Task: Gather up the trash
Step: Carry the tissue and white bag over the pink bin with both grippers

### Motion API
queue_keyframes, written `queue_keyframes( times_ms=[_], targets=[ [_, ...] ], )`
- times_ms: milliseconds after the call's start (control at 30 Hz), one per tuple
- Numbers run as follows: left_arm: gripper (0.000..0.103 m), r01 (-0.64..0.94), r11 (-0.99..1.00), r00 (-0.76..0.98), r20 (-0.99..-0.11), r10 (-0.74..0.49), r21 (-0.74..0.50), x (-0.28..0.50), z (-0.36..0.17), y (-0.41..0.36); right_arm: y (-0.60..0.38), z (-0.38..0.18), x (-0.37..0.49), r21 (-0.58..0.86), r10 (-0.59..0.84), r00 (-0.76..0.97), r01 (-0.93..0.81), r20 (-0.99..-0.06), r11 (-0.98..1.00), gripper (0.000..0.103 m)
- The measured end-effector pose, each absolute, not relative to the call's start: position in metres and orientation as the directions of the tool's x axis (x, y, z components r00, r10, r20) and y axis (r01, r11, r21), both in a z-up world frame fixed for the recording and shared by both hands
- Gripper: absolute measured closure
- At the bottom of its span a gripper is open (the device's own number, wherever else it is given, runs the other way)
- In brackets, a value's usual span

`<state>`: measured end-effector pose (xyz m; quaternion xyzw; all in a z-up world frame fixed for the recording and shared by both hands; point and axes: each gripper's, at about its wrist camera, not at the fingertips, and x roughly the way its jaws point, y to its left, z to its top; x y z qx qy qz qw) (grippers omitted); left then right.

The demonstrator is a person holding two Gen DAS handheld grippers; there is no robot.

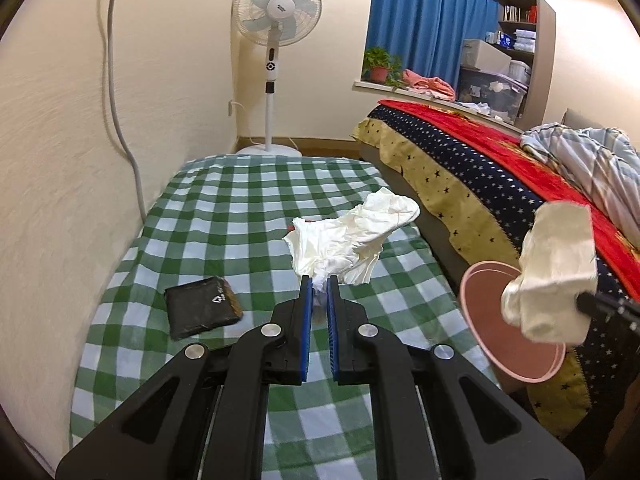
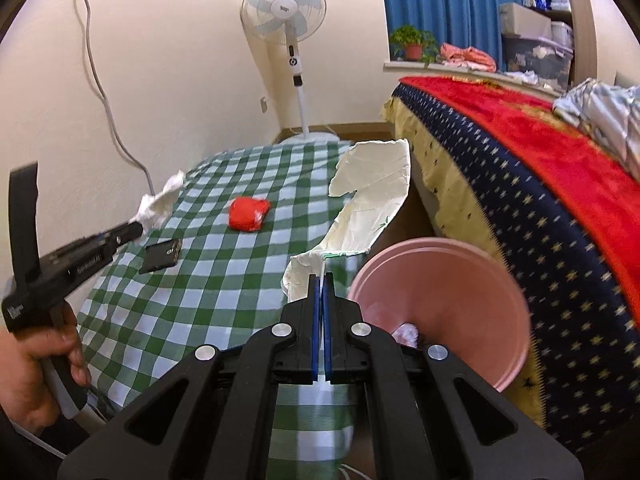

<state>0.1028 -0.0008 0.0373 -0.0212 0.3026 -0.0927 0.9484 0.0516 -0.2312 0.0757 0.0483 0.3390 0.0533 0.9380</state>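
My left gripper is shut on a crumpled white tissue, held above the green checked tabletop. From the right wrist view, the left gripper sits at the left with the tissue at its tip. My right gripper is shut on a long cream paper wrapper, beside the rim of a pink bin. The left wrist view shows that wrapper hanging above the bin. A red crumpled wad lies mid-table.
A black flat pouch lies on the table's left side. A bed with a starred blue and red cover runs along the right, close to the bin. A standing fan is at the far wall. A hand holds the left gripper.
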Motion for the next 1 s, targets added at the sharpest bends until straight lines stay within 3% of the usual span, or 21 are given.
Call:
queue_keyframes(
  times_ms=[367, 1000],
  targets=[
    [0.096, 0.222, 0.972, 0.804, -0.551, -0.224, -0.073, 0.089, 0.046, -0.032, -0.287, 0.125, 0.038, 0.057, 0.070, 0.815, -0.045, -0.576, 0.997, 0.101],
    [0.096, 0.357, 0.933, 0.741, -0.598, -0.306, -0.035, 0.095, 0.020, -0.103, -0.351, 0.089, 0.050, 0.131, -0.053, 0.795, 0.165, -0.604, 0.978, 0.101]
  ],
)
